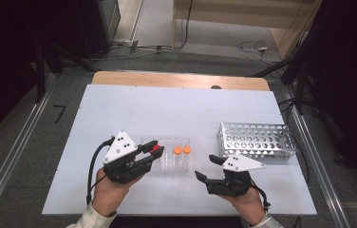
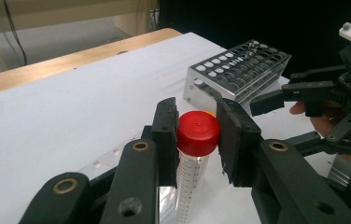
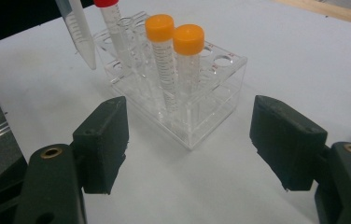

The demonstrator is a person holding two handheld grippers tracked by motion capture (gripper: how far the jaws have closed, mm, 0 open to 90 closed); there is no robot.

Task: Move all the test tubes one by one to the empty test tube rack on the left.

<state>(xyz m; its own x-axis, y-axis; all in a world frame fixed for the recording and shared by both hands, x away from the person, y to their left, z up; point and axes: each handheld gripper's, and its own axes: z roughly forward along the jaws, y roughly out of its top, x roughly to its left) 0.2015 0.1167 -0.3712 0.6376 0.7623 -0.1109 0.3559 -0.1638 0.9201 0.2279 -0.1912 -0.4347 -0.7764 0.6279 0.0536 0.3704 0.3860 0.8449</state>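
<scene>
We see a clear, graduated tube with a red screw cap (image 2: pixel 198 133), its lower end tapering to a point. The left claw (image 2: pixel 196 135) has it clamped by the cap, the pads pressing on either side, and holds it above the clear plastic rack (image 3: pixel 215 100) at the near middle of the white table (image 1: pixel 167 109).

The right claw (image 3: pixel 190 149) stands wide apart with nothing between its pads, just in front of that rack.

The right gripper view gives us what the left gripper view hides: the tube's pointed tip hanging free over the rack's far corner, two orange-capped tubes (image 3: pixel 173 56) upright in adjoining holes, and a second red-capped tube (image 3: pixel 110 18) standing behind them. The left gripper view shows the printed scale up close and the perforated metal rack (image 2: pixel 239 70) beyond. From the high view, we place that metal rack at the table's right side, well apart from the clear one.
</scene>
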